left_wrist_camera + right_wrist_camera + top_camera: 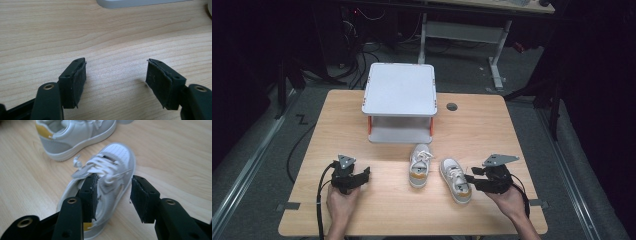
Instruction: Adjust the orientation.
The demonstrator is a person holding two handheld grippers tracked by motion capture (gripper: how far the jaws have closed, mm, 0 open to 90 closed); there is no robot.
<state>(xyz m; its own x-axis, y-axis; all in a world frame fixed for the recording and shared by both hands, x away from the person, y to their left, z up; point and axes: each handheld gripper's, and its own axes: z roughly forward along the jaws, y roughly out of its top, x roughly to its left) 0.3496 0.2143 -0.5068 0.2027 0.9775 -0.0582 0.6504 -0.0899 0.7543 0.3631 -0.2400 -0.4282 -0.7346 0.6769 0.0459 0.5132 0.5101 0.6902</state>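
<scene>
Even overhead light brightens the counter (472,125) while its surroundings fall dark; the near sneaker (117,162) blurs softly in the right gripper view.

The high view looks down over the table (482,125); both gripper views skim close above its wood.

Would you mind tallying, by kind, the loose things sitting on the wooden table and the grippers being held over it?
Small white-and-grey sneakers with yellow heel patches: 2 (left one, right one)
White two-tier shelf stand with orange posts: 1
Black two-jaw grippers: 2 (left gripper, right gripper)
Total: 5
</scene>
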